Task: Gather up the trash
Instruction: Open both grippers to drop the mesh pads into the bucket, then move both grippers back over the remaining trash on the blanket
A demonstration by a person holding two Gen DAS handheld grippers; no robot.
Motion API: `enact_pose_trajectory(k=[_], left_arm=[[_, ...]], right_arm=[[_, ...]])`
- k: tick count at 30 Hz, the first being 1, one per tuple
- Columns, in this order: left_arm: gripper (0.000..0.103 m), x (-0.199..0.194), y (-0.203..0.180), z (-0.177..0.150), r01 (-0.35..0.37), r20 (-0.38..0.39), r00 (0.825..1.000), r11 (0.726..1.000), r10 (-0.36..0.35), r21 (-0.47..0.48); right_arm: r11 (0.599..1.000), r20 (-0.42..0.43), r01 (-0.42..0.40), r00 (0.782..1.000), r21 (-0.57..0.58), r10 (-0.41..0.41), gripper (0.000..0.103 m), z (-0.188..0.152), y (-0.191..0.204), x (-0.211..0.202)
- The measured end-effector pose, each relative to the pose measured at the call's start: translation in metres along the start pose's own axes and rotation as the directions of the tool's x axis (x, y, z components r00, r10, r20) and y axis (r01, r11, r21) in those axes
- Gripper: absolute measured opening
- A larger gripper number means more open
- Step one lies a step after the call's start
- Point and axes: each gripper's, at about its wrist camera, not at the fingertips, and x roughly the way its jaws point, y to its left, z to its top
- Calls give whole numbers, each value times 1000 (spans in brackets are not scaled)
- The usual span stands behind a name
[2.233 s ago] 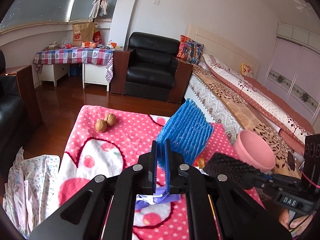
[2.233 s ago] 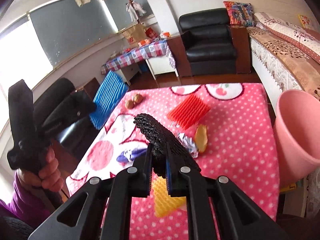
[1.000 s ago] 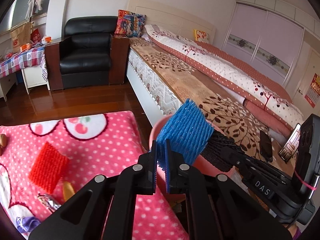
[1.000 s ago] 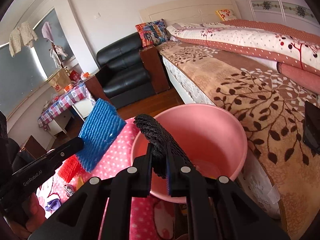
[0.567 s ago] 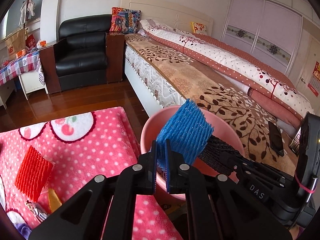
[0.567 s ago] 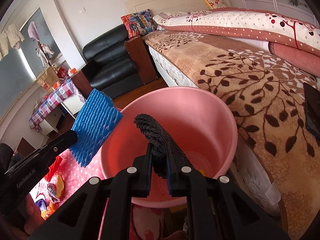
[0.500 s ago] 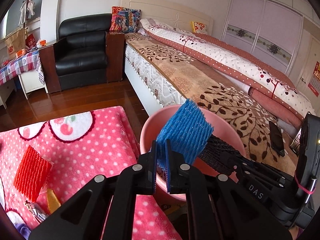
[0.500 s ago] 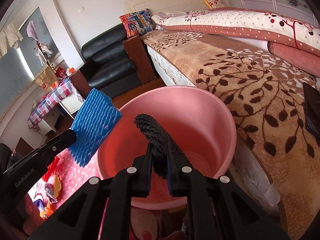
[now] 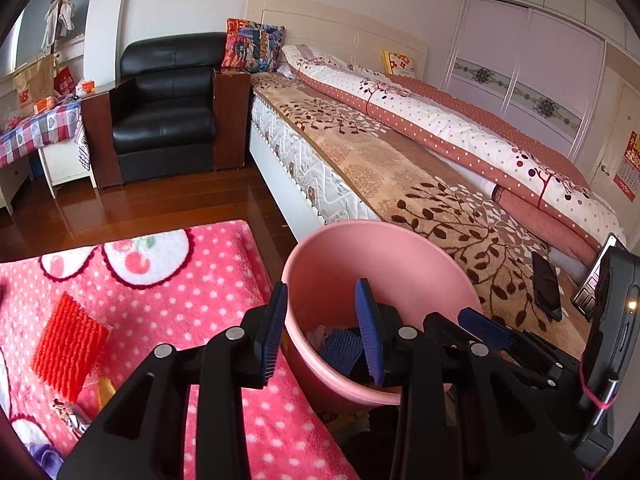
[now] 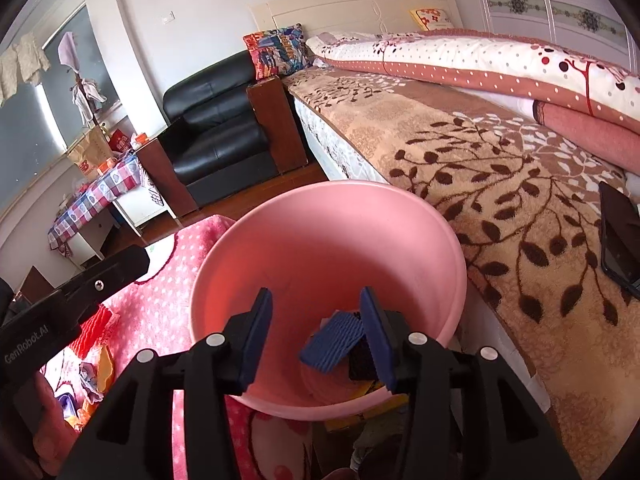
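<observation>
Step in hand: drop-off at the bin. Both tools hang over the pink bin (image 10: 420, 216), jaws spread wide, nothing between them.

Left gripper (image 9: 322, 320): released, empty. Left finger sits over the near rim, right finger over the bin's inside.

Right gripper (image 10: 316, 320): released, empty, aimed down into the bin mouth.

Bin contents (right wrist view): blue mesh (image 10: 332, 340) lying tilted on the bottom, black mesh (image 10: 360, 356) touching it at 4 o'clock, a yellow scrap under both. In the left wrist view the blue mesh (image 9: 340, 346) shows between the fingers; the black piece is mostly hidden behind the right finger.

Bin stands between the pink table cloth (image 9: 192, 280) and the bed (image 9: 400, 168), just beside the cloth's edge.

Trash left on the cloth (left wrist view, 9 o'clock of the bin): red mesh (image 9: 68, 344), an orange-yellow scrap (image 9: 105, 390) just below it, a foil wrapper (image 9: 66, 410), a purple scrap (image 9: 40, 454) at the frame's lower edge.

Judgement: this pair of pieces looks delivered; task is partway, several pieces outstanding.

Next move calls for: lift both tools clear of the rim, swing toward 9 o'clock, keep jaws open, descend on the red mesh edge-on. It is soft and compressible, so it should pinch easily. Foil and scrap lie flat on fleece; the fingers may snag the cloth.
</observation>
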Motion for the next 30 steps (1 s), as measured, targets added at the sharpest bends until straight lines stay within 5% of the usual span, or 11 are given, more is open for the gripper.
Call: enact_pose_trajectory(k=[13, 30], left_arm=[[36, -62, 10, -9, -48, 76, 996, 999, 48, -4], [36, -126, 39, -28, -110, 166, 980, 993, 114, -29]], right_arm=[[995, 97, -55, 993, -79, 63, 62, -17, 55, -60], [975, 106, -128, 983, -180, 148, 63, -55, 136, -103]])
